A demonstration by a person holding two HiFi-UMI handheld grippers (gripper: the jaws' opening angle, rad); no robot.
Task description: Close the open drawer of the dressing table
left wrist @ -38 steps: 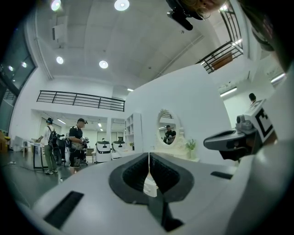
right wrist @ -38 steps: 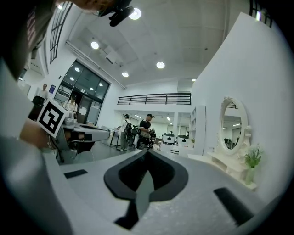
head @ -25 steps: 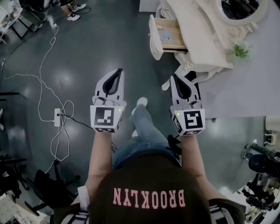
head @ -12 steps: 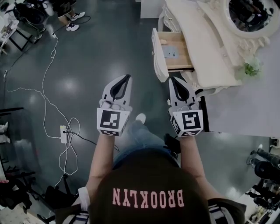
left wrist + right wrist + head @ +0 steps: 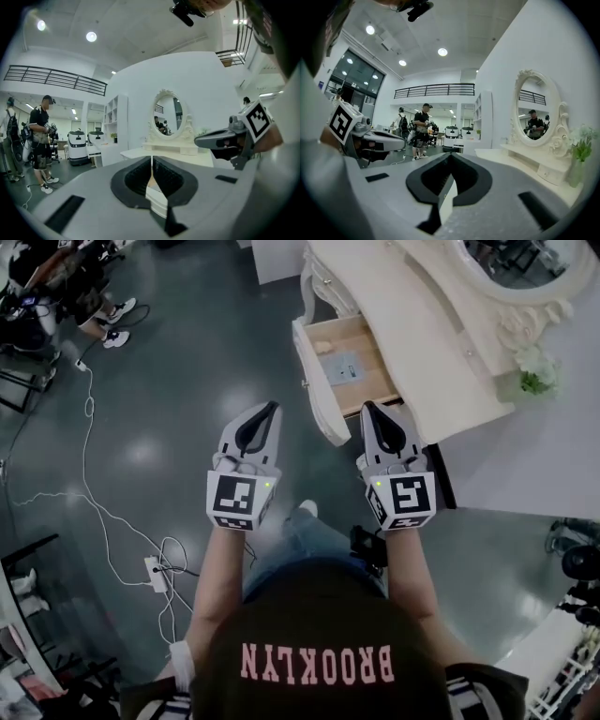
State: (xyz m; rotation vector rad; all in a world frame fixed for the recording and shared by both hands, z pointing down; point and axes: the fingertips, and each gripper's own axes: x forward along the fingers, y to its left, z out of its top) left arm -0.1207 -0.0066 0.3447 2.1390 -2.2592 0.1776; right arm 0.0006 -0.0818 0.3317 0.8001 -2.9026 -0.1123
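**Clearances round the open drawer**

We list as free the bare dark floor on the drawer's front side, which runs open from its front panel out to the left gripper and right gripper, both near that panel with jaws together. We list as obstacles the dressing table, which closes off the drawer's back and its right side, and the carved table leg just past the drawer's far end. A white cable, a power strip and a bystander's feet sit on the floor well apart from the drawer.
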